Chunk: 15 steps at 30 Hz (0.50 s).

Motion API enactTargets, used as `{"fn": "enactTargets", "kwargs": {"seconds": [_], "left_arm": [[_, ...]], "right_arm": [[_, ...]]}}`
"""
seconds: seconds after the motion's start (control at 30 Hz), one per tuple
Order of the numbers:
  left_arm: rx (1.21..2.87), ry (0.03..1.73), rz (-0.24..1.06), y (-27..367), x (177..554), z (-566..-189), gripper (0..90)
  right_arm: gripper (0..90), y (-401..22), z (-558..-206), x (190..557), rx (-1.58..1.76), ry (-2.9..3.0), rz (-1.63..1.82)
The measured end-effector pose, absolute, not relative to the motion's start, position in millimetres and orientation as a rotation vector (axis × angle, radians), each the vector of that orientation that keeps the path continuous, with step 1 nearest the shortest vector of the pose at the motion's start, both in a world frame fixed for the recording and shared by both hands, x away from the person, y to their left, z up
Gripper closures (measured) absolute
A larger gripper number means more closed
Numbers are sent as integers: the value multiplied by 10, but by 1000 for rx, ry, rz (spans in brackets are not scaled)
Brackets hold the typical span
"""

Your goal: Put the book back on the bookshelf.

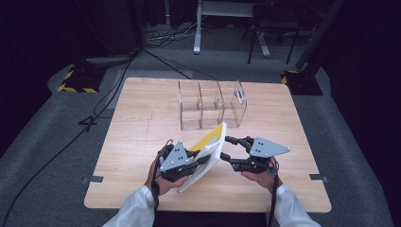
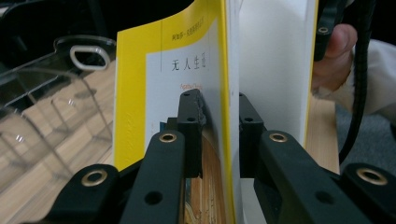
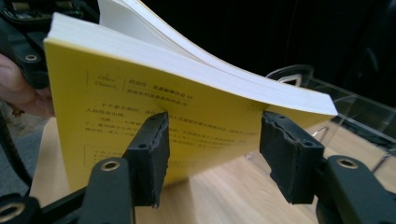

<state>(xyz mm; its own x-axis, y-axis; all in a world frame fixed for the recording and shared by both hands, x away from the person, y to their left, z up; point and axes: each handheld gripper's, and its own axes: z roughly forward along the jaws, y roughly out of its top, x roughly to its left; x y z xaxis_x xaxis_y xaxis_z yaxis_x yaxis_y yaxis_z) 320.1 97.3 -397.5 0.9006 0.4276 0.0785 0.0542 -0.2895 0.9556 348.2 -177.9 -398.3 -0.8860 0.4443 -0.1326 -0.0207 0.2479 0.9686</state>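
A paperback book (image 1: pixel 208 161) with a yellow cover stands tilted on the table's near middle, its pages fanning apart. My left gripper (image 1: pixel 201 161) is shut on it. In the left gripper view the jaws (image 2: pixel 219 121) pinch the front cover (image 2: pixel 140 93) with a thin layer of pages, while the thick white page block (image 2: pixel 275 65) splays to the right. My right gripper (image 1: pixel 224 147) is open just right of the book. Its jaws (image 3: pixel 212 149) stand wide apart at the yellow back cover (image 3: pixel 116 102), with nothing clamped between them.
A clear plastic organiser (image 1: pixel 210 104) with three upright compartments stands behind the book, toward the far middle of the wooden table (image 1: pixel 142 118). It also appears as a clear wall (image 2: pixel 46 116) and a clear corner (image 3: pixel 355 107). Dark floor with cables surrounds the table.
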Motion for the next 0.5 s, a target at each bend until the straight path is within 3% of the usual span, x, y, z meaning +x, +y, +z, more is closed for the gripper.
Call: {"fn": "enactTargets", "kwargs": {"seconds": [0.27, 0.5], "left_arm": [[1813, 333, 310, 1053, 3246, -3997, 733], [1868, 348, 281, 1400, 3101, -3986, 671]], "right_arm": [[430, -1750, -3860, 3435, 340, 2135, 1650], [421, -1459, -3821, 3381, 261, 2177, 1640]]}}
